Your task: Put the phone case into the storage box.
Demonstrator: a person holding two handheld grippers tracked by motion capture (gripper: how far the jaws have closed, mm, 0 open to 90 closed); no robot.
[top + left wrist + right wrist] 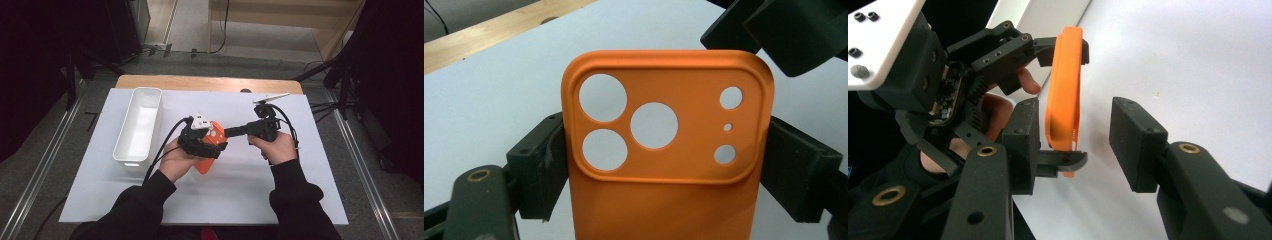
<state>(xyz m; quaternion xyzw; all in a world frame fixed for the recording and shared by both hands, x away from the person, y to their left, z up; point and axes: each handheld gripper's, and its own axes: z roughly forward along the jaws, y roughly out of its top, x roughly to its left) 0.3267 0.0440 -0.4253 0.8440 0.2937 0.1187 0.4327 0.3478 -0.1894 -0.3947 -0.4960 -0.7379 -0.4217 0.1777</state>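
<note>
- The orange phone case (664,150) was squeezed on its two long sides by the black jaws of the left gripper (664,165), so that gripper was closed tight on it.
- In the left gripper view, the case was seen with its camera holes facing the camera, and the other gripper's black tips were seen at the top right corner.
- The right gripper (1075,142) was held with its jaws apart, one on each side of the case's thin edge, and the case was not pinched by them.
- In the right gripper view, a gap was seen between the case (1064,90) and each pad.
- In the high view, the case (210,142) was held up over the white sheet (240,190) on the table, near the middle.
- The left gripper (202,145) was held by the left hand (177,161), and the right gripper (235,131) by the right hand (276,147).
- A long white bin (150,97) was seen to the left of the hands, a little apart.
</note>
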